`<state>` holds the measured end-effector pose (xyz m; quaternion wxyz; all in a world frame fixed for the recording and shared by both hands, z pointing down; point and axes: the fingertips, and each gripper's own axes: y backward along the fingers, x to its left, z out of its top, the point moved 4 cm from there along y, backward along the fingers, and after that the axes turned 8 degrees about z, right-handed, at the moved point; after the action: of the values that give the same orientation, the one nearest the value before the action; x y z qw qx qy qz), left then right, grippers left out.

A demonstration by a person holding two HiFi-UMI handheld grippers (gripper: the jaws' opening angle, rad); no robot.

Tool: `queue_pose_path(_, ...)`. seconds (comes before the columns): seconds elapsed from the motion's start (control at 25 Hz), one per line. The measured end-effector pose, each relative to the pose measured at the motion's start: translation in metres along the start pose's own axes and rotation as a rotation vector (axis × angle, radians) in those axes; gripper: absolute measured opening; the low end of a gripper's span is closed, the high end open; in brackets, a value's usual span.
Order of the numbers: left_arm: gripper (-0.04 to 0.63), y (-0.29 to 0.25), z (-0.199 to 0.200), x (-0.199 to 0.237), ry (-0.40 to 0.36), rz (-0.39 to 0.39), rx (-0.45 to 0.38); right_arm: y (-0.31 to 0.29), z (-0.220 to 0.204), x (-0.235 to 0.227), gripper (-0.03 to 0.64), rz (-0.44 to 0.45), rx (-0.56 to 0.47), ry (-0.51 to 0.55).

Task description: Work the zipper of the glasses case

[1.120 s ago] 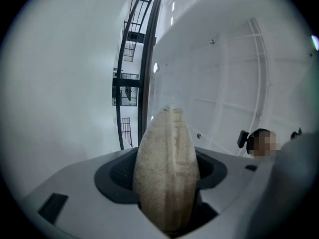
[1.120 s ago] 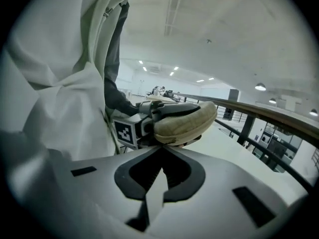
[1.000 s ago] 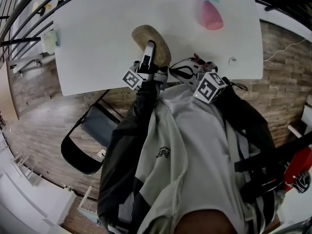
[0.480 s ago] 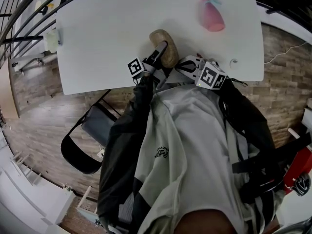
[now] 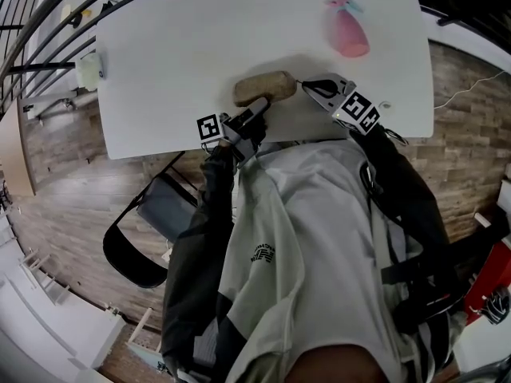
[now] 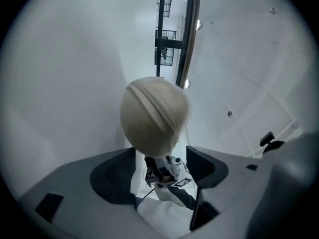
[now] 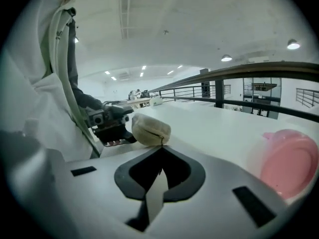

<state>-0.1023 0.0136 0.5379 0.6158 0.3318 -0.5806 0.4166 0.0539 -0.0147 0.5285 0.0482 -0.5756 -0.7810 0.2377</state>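
Observation:
The tan glasses case point(image 5: 265, 87) lies crosswise on the white table point(image 5: 176, 62), near its front edge. My left gripper point(image 5: 257, 108) is at the case's near left side. Its jaws are opening wide, and the case point(image 6: 154, 113) sits just ahead of the fingertips, with the pads off it. My right gripper point(image 5: 308, 86) is at the case's right end. In the right gripper view the jaws point(image 7: 162, 151) are shut on the thin dark zipper pull point(image 7: 161, 141) that hangs from the case point(image 7: 149, 128). The left gripper point(image 7: 107, 123) shows behind the case.
A pink bottle point(image 5: 346, 26) lies at the table's far right, also seen as a pink blur point(image 7: 291, 163). A pale green item point(image 5: 88, 69) sits at the left edge. A black chair point(image 5: 152, 214) stands below the table. A railing point(image 7: 239, 71) runs behind.
The case has swung from pointing away to lying crosswise. The left jaws have come off it and widened. The right gripper has moved up to the case's right end.

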Motion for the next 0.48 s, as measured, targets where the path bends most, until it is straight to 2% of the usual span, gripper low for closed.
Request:
queue_pose_path(0.12,0.308,0.021,0.001,-0.009,-0.004,-0.083,-0.048,0.006,0.000,-0.012,-0.006,-0.050,-0.030,-0.032)
queue_pose_path(0.2,0.308,0.032,0.011,-0.005,-0.051,-0.049,-0.112,0.005,0.000,-0.012,-0.006,-0.048,-0.033,-0.018)
queue_pose_path(0.32,0.307,0.030,0.022,0.003,-0.170,0.058,-0.189,-0.001,-0.003,-0.008,-0.006,-0.043,-0.061,-0.033)
queue_pose_path(0.4,0.307,0.021,0.023,0.001,-0.218,0.072,-0.210,-0.003,-0.007,-0.006,-0.005,-0.036,-0.074,-0.069)
queue_pose_path(0.48,0.307,0.013,0.024,-0.001,-0.228,0.070,-0.236,-0.001,-0.011,-0.002,-0.003,-0.026,-0.067,-0.090)
